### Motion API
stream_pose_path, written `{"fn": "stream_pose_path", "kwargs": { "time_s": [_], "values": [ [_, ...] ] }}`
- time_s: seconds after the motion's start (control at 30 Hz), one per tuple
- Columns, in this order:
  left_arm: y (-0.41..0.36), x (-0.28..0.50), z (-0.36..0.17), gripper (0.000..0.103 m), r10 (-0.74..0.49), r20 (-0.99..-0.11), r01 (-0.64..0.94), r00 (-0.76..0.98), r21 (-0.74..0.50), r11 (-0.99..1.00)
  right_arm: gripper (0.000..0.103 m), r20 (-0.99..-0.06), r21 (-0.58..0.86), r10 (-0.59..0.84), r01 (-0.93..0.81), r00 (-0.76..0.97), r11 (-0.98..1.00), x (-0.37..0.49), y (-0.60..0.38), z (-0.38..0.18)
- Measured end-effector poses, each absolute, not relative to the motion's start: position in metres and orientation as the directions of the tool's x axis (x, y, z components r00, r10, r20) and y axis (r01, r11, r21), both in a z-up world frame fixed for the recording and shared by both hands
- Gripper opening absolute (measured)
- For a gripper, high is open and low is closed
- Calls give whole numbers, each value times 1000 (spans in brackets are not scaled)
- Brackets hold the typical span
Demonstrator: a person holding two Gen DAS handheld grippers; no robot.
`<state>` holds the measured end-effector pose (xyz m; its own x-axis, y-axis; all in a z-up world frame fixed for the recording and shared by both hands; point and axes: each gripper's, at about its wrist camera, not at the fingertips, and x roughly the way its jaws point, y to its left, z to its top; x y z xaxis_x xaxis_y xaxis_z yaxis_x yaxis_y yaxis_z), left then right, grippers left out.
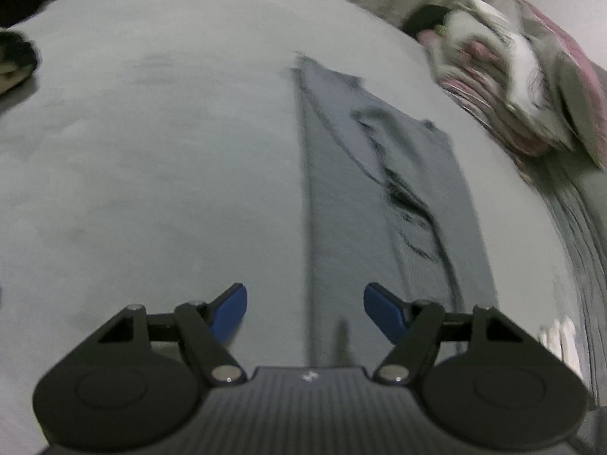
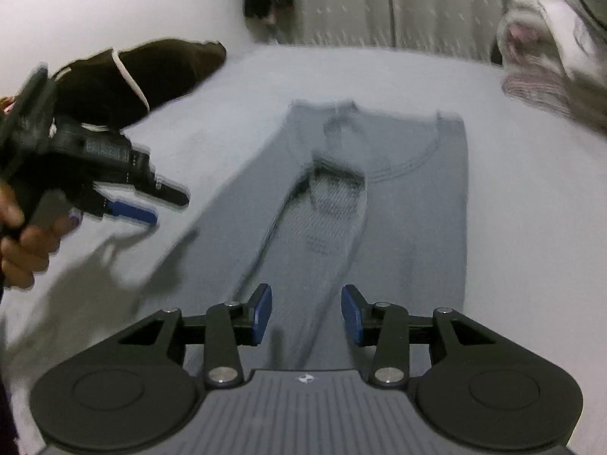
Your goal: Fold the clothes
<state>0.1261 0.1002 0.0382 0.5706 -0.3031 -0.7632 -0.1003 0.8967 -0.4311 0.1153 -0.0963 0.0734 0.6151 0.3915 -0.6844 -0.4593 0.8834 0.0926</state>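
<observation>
Right wrist view: on the pale bed sheet (image 2: 512,227) I see the grey shirt (image 2: 409,227) lying partly folded, a dark garment (image 2: 151,72) left of it. My right gripper (image 2: 306,309) and left gripper (image 1: 305,305) hover above the shirt, jaws apart, empty.

My grippers' pads (image 2: 261,311) are blue on black frames. The grey-blue shirt (image 2: 413,227) lies on a pale grey sheet (image 1: 151,151) — a dark brown garment (image 2: 151,72) with white trim, pink-striped clothes (image 1: 493,87) beyond.
</observation>
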Motion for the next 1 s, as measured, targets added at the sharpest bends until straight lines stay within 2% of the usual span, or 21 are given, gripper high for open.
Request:
{"fn": "stream_pose_path", "kwargs": {
  "time_s": [0.1, 0.23, 0.3, 0.33, 0.47, 0.63, 0.7, 0.77, 0.8, 0.83, 0.87, 0.9, 1.0],
  "values": [
    [85, 109, 41, 70, -326, -749, -48, 576, -429, 902, 42, -683, 47, 372, -470, 629, 881, 78, -88, 60],
    [66, 85, 38, 60, -331, -756, -4, 565, -404, 915, 42, -673, -8, 353, -483, 650, 875, 37, -77, 56],
    [51, 71, 33, 40, -340, -772, 37, 537, -381, 924, 42, -666, -7, 355, -481, 656, 877, 19, -75, 56],
    [43, 62, 31, 36, -330, -779, 63, 534, -352, 934, 43, -661, -13, 354, -482, 661, 876, 11, -75, 57],
    [23, 20, 29, 36, -280, -775, 122, 566, -257, 959, 43, -638, 39, 384, -470, 667, 882, -17, -82, 60],
    [57, -9, 30, 36, -330, -743, -17, 583, -417, 909, 42, -553, 164, 444, -430, 706, 888, -21, -92, 76],
    [69, -14, 27, 36, -325, -738, -57, 592, -440, 896, 42, -521, 277, 530, -455, 669, 846, -16, -91, 77],
    [75, -17, 26, 36, -330, -732, -56, 597, -448, 892, 42, -530, 366, 566, -432, 631, 824, -6, -84, 68],
    [76, -19, 26, 36, -329, -728, -48, 601, -444, 895, 40, -562, 371, 543, -396, 625, 840, -1, -80, 61],
    [76, -21, 26, 36, -325, -728, -45, 604, -438, 898, 34, -599, 351, 503, -360, 623, 864, 4, -75, 54],
    [77, -23, 26, 36, -321, -728, -41, 606, -432, 901, 19, -617, 327, 471, -339, 631, 882, 6, -72, 49],
    [78, -25, 26, 36, -317, -727, -38, 609, -426, 904, 11, -614, 314, 457, -332, 644, 890, 4, -71, 47],
    [81, -34, 30, 36, -318, -721, -29, 616, -424, 905, 7, -576, 320, 476, -352, 665, 880, -8, -70, 58]
  ]
}}
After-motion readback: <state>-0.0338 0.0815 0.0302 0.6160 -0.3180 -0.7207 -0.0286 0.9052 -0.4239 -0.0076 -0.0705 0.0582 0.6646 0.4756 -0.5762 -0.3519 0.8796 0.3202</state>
